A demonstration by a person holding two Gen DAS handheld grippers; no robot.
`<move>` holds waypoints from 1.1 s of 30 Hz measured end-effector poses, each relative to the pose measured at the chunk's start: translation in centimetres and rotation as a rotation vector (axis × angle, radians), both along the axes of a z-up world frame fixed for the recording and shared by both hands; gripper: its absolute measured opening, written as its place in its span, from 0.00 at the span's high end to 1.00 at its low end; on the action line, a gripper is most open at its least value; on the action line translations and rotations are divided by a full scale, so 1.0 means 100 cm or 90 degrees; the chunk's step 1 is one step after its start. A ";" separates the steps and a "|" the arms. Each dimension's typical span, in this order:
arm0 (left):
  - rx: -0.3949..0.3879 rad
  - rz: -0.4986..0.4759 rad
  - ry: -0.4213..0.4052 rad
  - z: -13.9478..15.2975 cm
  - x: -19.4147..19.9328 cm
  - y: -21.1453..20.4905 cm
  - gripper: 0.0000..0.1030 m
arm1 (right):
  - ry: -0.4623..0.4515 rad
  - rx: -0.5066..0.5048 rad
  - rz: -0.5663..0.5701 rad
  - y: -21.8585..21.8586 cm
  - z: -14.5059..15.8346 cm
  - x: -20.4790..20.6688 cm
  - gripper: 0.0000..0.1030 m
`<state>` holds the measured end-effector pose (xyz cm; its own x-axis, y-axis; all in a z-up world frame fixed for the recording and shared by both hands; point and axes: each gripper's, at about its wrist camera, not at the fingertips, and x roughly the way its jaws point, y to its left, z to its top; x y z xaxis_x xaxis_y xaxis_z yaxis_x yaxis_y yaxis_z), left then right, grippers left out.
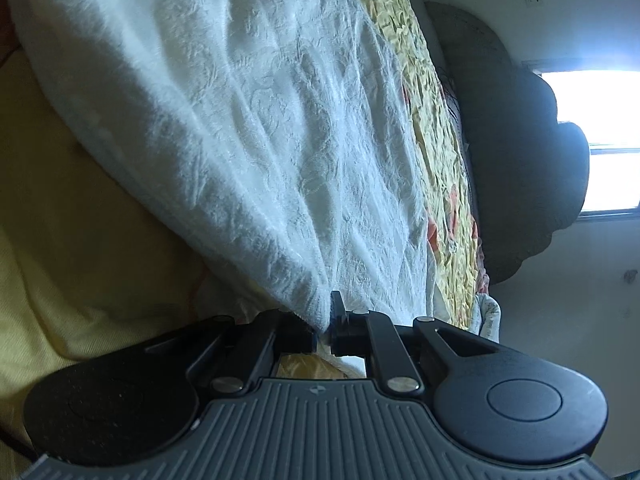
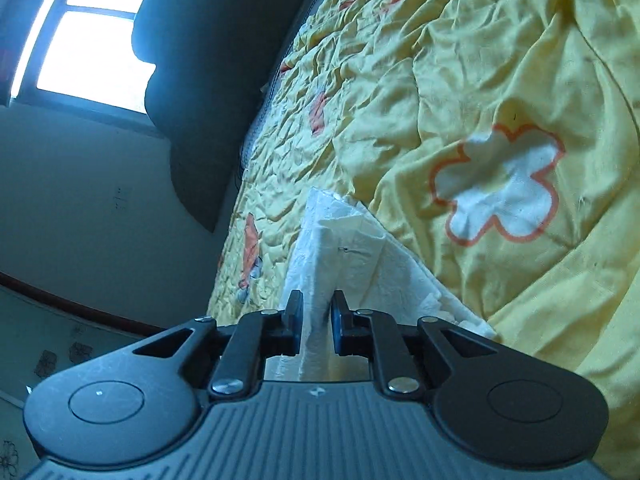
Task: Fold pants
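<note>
Your left gripper (image 1: 323, 336) has its jaws pinched tight on the white textured fabric pants (image 1: 248, 128), which stretch away over the yellow flowered bed quilt (image 2: 500, 80). Your right gripper (image 2: 317, 328) looks slightly parted, a pants fold (image 2: 340, 248) between its jaws.

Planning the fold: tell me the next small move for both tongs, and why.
Probably carry the right tongs across toward the left tongs to double the white pants over. Each has pants cloth between its fingers, the left pinched shut, the right with a visible gap, and the cloth stretches above the yellow bedspread.
</note>
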<state>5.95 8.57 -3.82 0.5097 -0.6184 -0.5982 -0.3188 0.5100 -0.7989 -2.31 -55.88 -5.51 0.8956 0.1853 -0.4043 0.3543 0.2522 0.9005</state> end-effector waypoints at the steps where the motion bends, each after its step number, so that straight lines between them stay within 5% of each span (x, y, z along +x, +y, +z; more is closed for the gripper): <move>1: 0.008 -0.001 -0.003 0.002 -0.001 -0.001 0.83 | 0.003 0.004 0.000 0.000 -0.002 0.000 0.80; 3: 0.026 -0.009 -0.015 0.008 0.000 -0.004 0.80 | 0.005 0.009 -0.005 0.002 -0.006 -0.003 0.68; 6: 0.086 -0.028 -0.040 0.019 0.001 -0.010 0.77 | -0.011 0.019 -0.013 0.003 -0.013 -0.006 0.68; 9: 0.190 -0.037 -0.084 0.034 0.000 -0.020 0.90 | 0.001 -0.001 0.004 0.004 -0.010 -0.005 0.94; 11: 0.234 -0.044 -0.126 0.045 -0.005 -0.025 0.93 | -0.023 -0.014 0.005 0.004 0.004 -0.010 0.94; 14: 0.233 -0.049 -0.152 0.057 -0.011 -0.021 0.93 | -0.043 -0.053 0.020 0.003 0.025 -0.024 0.94; 17: 0.234 -0.071 -0.113 0.042 -0.008 -0.019 0.93 | 0.028 -0.041 0.030 -0.004 -0.002 -0.029 0.94; 20: 0.242 -0.080 -0.107 0.037 -0.007 -0.022 0.92 | 0.011 -0.002 0.014 -0.006 -0.018 -0.039 0.93; 28: 0.221 -0.157 -0.124 0.053 -0.016 -0.016 0.63 | -0.027 -0.061 -0.129 -0.029 0.008 -0.083 0.82; 29: 0.232 -0.184 -0.129 0.058 -0.021 -0.018 0.55 | -0.041 -0.087 -0.110 -0.028 0.018 -0.079 0.82; 33: 0.277 -0.315 -0.182 0.076 -0.040 -0.040 0.54 | -0.037 -0.222 0.058 -0.005 0.060 -0.019 0.75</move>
